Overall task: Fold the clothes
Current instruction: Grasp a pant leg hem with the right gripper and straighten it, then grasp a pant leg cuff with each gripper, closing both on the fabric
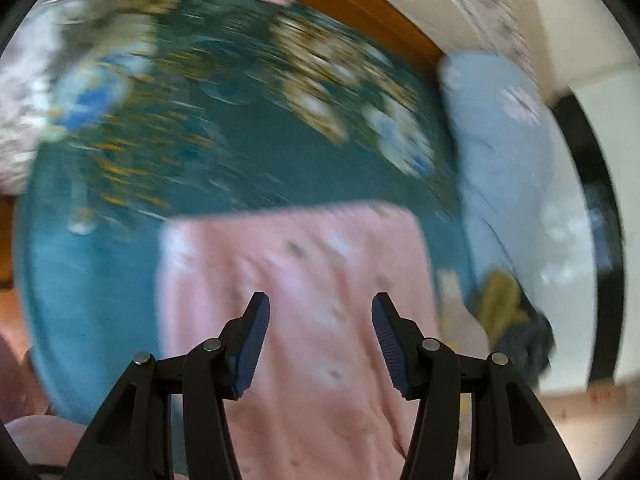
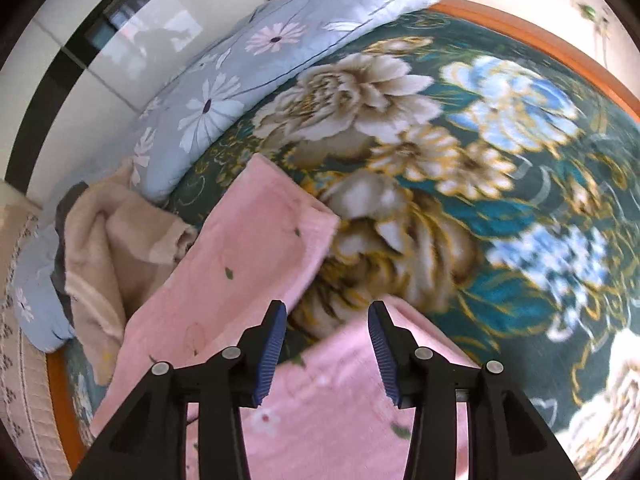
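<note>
A pink garment (image 1: pixel 304 280) with small flower prints lies flat on the teal flowered blanket (image 1: pixel 248 160); the left wrist view is blurred. My left gripper (image 1: pixel 320 312) hovers above the pink cloth, open, nothing between its blue pads. In the right wrist view the pink garment (image 2: pixel 248 256) lies in a long strip with a folded part nearer the camera. My right gripper (image 2: pixel 327 318) is over its edge, open, with no cloth between the fingers.
A light blue daisy-print quilt (image 2: pixel 256 68) is bunched along the bed's far side, also seen as the blue quilt (image 1: pixel 496 152). A beige and grey garment (image 2: pixel 116 248) lies crumpled beside the pink one. An orange wooden bed frame (image 2: pixel 532 36) rims the blanket.
</note>
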{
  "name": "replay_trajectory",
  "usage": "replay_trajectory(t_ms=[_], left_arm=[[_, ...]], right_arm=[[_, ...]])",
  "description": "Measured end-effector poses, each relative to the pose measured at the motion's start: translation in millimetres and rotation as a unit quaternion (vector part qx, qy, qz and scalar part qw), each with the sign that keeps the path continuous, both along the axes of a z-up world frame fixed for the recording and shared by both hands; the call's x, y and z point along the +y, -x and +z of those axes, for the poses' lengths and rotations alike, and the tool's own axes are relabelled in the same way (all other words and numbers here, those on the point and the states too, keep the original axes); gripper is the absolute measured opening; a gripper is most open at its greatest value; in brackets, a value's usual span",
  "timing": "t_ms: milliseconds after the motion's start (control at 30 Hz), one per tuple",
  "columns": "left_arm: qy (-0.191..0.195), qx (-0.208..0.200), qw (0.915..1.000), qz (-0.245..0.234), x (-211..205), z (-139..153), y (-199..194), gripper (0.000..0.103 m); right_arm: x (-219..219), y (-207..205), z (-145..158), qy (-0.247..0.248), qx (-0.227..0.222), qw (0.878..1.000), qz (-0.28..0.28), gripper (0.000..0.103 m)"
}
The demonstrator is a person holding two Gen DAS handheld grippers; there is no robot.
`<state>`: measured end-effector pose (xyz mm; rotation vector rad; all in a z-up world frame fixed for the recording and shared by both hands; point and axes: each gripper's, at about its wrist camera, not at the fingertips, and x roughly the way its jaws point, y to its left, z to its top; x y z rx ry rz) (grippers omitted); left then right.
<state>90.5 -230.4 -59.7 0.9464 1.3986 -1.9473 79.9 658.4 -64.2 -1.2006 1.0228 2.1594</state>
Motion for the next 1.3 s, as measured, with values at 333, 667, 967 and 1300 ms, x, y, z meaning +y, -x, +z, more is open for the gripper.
replay_trajectory(t_ms=[333, 667, 967, 1300], left_arm=[[-0.09, -0.147, 0.9835, 0.054, -34.5, -61.4, -4.9, 0.054], [-0.117, -0.169, 0.9772, 0.053, -37.4, -91.1, 1.6, 0.054], [-0.119, -0.165, 0.9775, 0.057, -35.2, -91.7, -5.0, 0.047], [-0.147, -0.135, 0.977, 0.075, -39.7, -93.7, -13.4, 0.028]], right_arm=[[5.7, -60.5, 12.7, 0.013, 0.001, 0.999, -0.052, 0.048], [14.3, -109.9, -7.5, 0.073, -0.022, 0.991, -0.107, 0.052], [-8.8, -138.7, -69.1, 0.15, -0.061, 0.978, -0.134, 0.053], [-32.2, -143.2, -90.5, 0.206, -0.024, 0.964, -0.167, 0.019]])
